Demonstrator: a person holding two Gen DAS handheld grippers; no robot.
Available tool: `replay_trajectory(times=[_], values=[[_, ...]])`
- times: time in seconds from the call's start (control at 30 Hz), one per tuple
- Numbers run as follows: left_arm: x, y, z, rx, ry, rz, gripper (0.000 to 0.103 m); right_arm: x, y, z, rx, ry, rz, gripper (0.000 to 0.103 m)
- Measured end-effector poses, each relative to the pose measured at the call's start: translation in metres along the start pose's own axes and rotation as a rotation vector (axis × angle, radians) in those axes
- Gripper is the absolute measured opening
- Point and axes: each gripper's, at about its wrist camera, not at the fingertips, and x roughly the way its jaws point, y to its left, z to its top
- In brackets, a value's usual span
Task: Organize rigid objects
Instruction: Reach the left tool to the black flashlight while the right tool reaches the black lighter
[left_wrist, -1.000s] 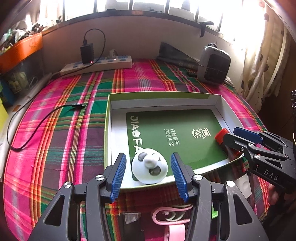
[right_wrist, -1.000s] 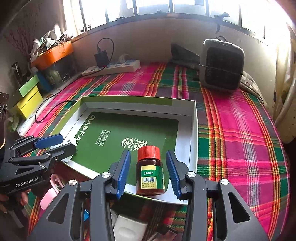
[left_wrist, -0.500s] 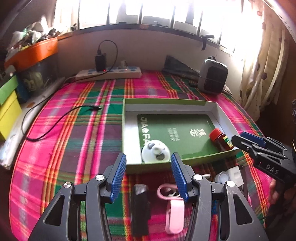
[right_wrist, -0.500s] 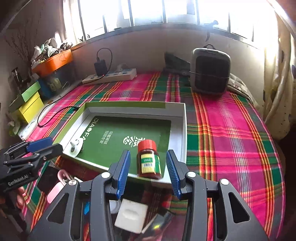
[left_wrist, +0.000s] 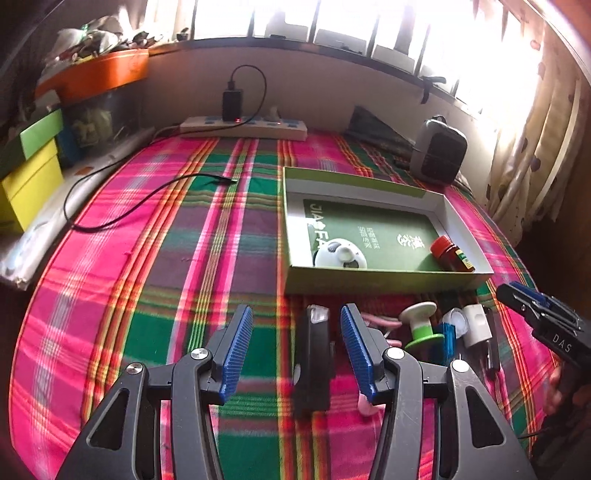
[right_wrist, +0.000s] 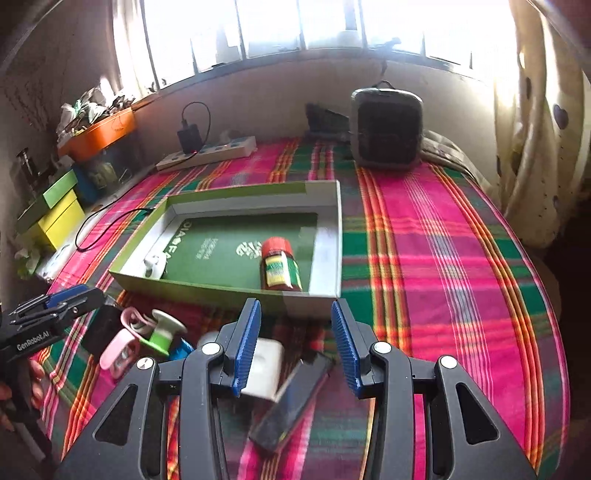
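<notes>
A shallow green box (left_wrist: 369, 276) lies on the plaid cloth. Inside it are a white panda-faced round toy (left_wrist: 340, 254) at the near left and a brown pill bottle (left_wrist: 451, 254) with a red cap at the near right. My left gripper (left_wrist: 297, 350) is open, hanging in front of the box above a black device (left_wrist: 312, 363) that lies on the cloth. In the right wrist view the bottle (right_wrist: 280, 266) stands in the box (right_wrist: 221, 291). My right gripper (right_wrist: 295, 343) is open above a white adapter (right_wrist: 266, 365) and a black flat case (right_wrist: 291, 402).
Loose items lie before the box: a green and white spool (left_wrist: 421, 325), a pink clip (right_wrist: 122, 349), a blue piece (left_wrist: 447, 338). A heater (right_wrist: 386, 125), a power strip (left_wrist: 243, 127) and a black cable (left_wrist: 147, 195) sit farther back. Yellow boxes (left_wrist: 26, 177) stand at left.
Both grippers have drawn back from the box toward the near table edge. The panda toy and the bottle stay in the box, no longer between the fingers; loose items have come into view.
</notes>
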Motion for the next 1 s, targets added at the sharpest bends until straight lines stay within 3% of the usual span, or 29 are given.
replay_trajectory(times=[0.37, 1.0], values=[[-0.009, 0.014, -0.019, -0.037, 0.010, -0.008, 0.050, -0.017, -0.018, -0.029, 0.061, 0.016, -0.058, 0.041], [-0.015, 0.018, -0.032, -0.041, 0.026, -0.077, 0.050, -0.006, 0.005, -0.049, 0.001, 0.094, -0.042, 0.042]])
